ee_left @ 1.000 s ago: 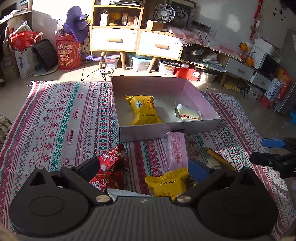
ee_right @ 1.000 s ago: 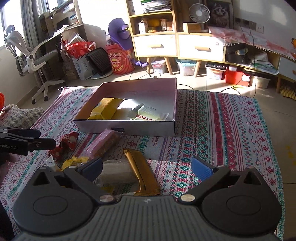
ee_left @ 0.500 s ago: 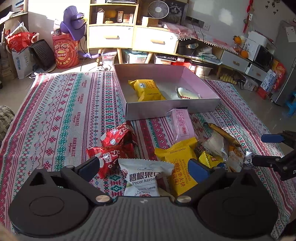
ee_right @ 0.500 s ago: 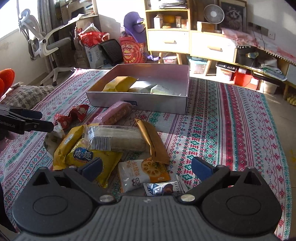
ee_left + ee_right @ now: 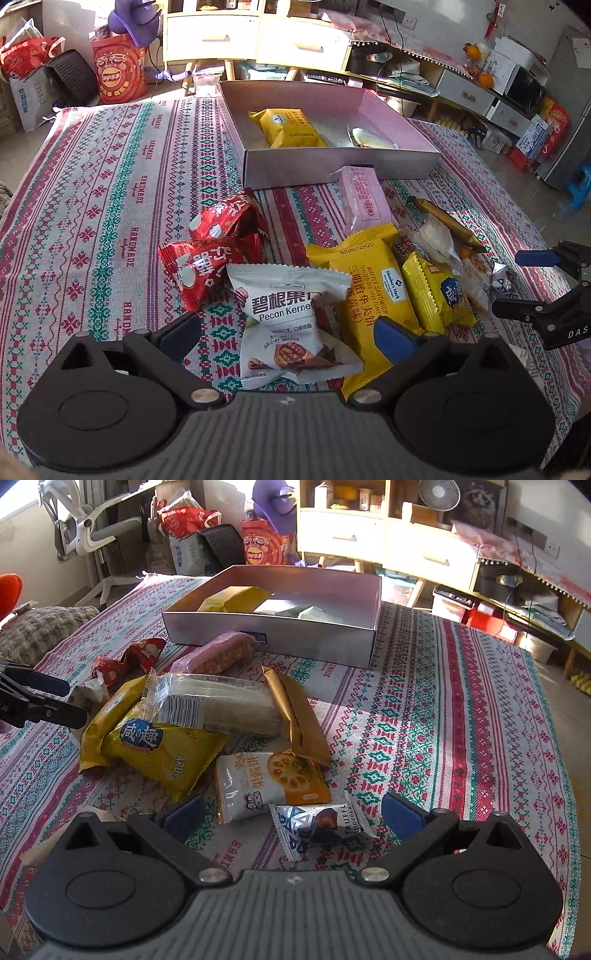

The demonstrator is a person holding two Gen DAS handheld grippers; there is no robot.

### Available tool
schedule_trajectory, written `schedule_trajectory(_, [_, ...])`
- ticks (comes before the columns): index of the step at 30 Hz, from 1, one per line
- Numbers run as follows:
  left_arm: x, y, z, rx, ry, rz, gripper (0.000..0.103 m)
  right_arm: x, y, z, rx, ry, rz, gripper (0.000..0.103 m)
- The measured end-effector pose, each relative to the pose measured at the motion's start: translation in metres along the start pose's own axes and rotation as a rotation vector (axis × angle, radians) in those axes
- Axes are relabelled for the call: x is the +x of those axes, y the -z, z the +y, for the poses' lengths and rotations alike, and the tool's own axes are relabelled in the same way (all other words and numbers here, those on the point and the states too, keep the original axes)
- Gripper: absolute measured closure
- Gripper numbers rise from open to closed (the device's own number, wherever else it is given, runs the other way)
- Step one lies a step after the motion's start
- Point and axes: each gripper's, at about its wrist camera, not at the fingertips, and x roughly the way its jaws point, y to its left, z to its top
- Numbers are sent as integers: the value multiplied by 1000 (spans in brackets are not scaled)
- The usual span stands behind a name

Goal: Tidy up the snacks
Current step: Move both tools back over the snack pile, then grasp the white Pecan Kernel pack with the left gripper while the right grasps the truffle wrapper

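The left gripper (image 5: 286, 328) hangs low over a patterned woven cloth (image 5: 110, 192), its fingers apart around a white pecan-kernel packet (image 5: 291, 325) without clamping it. The right gripper (image 5: 291, 812) likewise has its fingers spread, with a small silver-and-blue truffle chocolate wrapper (image 5: 321, 823) lying loose between them. Just beyond sits the loose heap: a white-and-orange biscuit packet (image 5: 269, 782), a small yellow packet with a blue label (image 5: 159, 749), a large yellow waffle-sandwich packet (image 5: 365, 288), a clear-wrapped pale cake (image 5: 218, 705), a long gold-foil bar (image 5: 295, 709), two red crinkled packets (image 5: 218, 247) lying against each other, and a pink wrapped bar (image 5: 364, 199) touching the front wall of the box. Farther back, the shallow silver cardboard box (image 5: 332, 166) with a pink inside holds two packets, a yellow one (image 5: 286, 127) at its left and a pale one (image 5: 373, 138) to the right, with bare floor between and behind them. The cloth is open on the left of the heap and on the right of the box. Drawers and clutter line the room's far edge.
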Motion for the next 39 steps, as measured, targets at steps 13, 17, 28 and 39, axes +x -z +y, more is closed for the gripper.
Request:
schedule_trajectory(13, [3, 2, 7, -66, 91, 34, 18, 8, 6, -4, -15, 19, 49, 10])
schedule_trajectory(17, [3, 1, 5, -60, 98, 22, 22, 9, 5, -5, -14, 18, 46, 18])
schedule_trajectory(28, [3, -1, 6, -61, 91, 20, 42, 7, 0, -4, -29, -11, 37, 48])
schedule_trajectory(39, [2, -3, 2, -19, 55, 30, 60, 7, -5, 0, -47, 3, 43, 63])
